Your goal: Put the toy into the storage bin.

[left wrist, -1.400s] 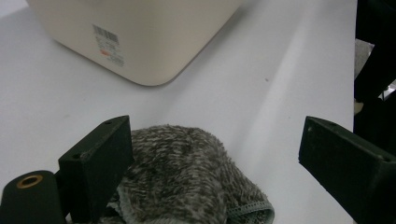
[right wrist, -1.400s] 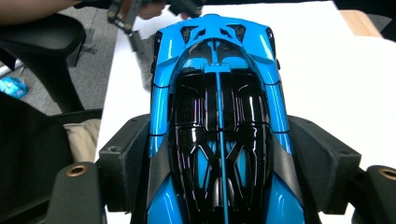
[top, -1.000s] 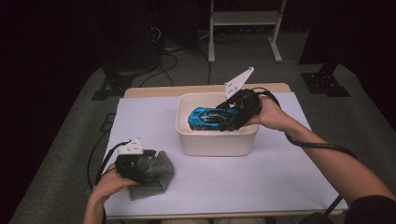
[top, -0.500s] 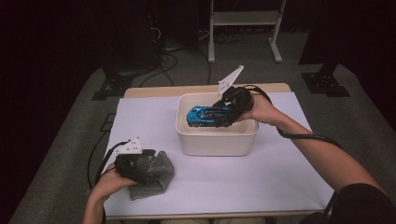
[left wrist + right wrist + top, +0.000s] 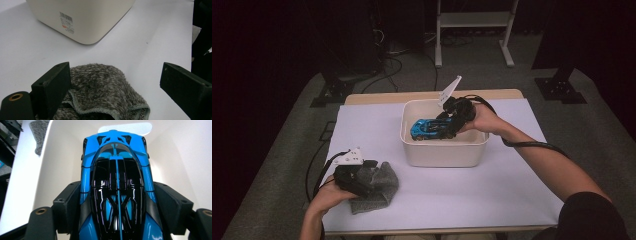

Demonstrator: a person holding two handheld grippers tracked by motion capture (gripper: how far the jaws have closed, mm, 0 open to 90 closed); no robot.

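A blue and black toy car (image 5: 431, 128) hangs inside the cream plastic tub (image 5: 443, 150), gripped across its sides by my right gripper (image 5: 447, 124). In the right gripper view both black pads press the flanks of the car (image 5: 116, 185), whose nose points down toward the tub's inner wall (image 5: 175, 152). My left gripper (image 5: 367, 176) rests at the front left of the table over a grey fuzzy cloth (image 5: 376, 186). Seen from the left gripper view, the jaws stand wide apart with the cloth (image 5: 100, 92) lying loose between them.
A white sheet (image 5: 492, 185) covers the table. The tub's outer wall carries a barcode label (image 5: 66, 22). A cable (image 5: 532, 145) trails from the right gripper along the forearm. Stands and cables occupy the dark floor behind the table.
The right hand has carried the car leftward and down, deeper into the tub. The left hand and the cloth have kept still.
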